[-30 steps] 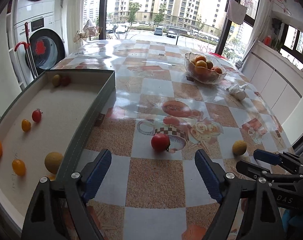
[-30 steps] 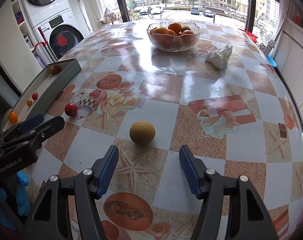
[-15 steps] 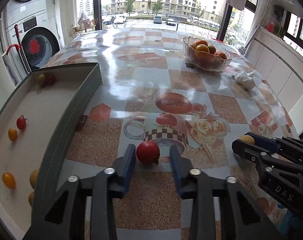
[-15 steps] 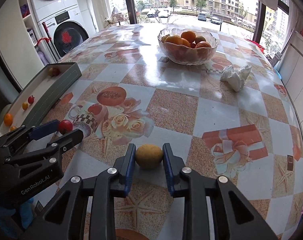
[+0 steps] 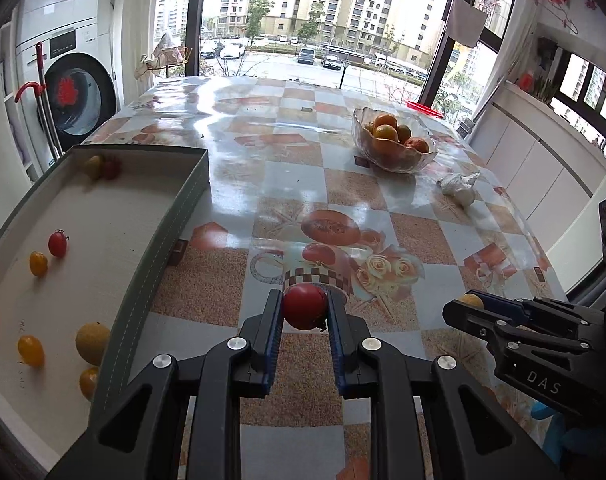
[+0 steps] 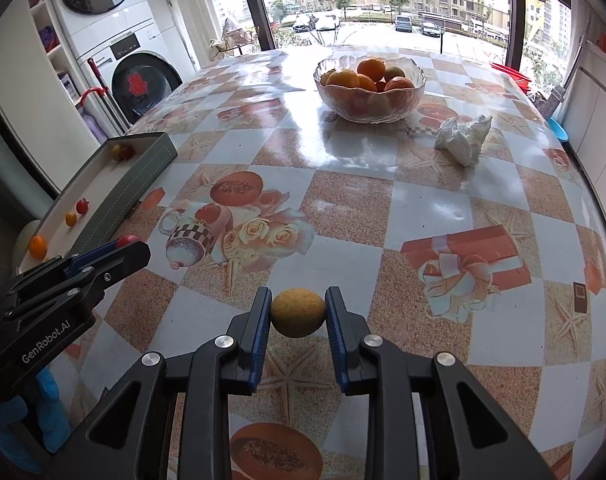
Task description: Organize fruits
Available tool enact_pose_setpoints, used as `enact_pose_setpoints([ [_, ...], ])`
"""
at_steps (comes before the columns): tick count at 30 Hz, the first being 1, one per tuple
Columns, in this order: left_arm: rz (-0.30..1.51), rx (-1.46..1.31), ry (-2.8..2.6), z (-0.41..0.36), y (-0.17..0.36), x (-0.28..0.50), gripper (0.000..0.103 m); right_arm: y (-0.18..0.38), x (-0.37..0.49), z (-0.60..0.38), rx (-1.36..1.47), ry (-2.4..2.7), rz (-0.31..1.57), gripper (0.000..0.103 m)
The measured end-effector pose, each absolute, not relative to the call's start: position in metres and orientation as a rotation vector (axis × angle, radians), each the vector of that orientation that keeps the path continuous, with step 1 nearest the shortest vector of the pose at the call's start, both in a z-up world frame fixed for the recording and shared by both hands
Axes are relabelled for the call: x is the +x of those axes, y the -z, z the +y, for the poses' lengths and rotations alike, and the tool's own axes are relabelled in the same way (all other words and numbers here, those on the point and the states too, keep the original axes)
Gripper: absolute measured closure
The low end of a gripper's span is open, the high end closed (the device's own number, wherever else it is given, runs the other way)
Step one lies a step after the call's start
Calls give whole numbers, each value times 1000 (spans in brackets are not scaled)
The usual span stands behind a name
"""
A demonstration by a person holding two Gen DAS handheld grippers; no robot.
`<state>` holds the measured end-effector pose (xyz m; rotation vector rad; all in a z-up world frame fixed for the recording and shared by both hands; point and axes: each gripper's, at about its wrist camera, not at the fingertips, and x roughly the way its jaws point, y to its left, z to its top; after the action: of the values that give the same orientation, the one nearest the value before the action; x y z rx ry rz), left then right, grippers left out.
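A second ago both grippers stood open behind loose fruit on the table. The left gripper (image 5: pixel 304 312) has since advanced and closed, its blue pads now pressing both sides of the red tomato (image 5: pixel 304 306). The right gripper (image 6: pixel 298 314) has likewise advanced and closed on the yellow-brown fruit (image 6: pixel 298 312), gripped between its pads.

Red tomato (image 5: pixel 304 306), yellow-brown fruit (image 6: pixel 298 312), blue pads (image 6: pixel 260 334) (black frames), orange-and-white chequered tablecloth (image 6: pixel 423 208).
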<state>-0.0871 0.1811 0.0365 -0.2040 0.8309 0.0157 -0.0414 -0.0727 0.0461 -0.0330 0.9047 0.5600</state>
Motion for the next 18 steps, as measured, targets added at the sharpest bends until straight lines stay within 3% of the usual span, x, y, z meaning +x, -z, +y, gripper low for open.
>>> enact_pose_setpoints([
  [18,754,-227,-68,219,-56,-122,80,-57,-61,-47,-79,-610,894,73],
])
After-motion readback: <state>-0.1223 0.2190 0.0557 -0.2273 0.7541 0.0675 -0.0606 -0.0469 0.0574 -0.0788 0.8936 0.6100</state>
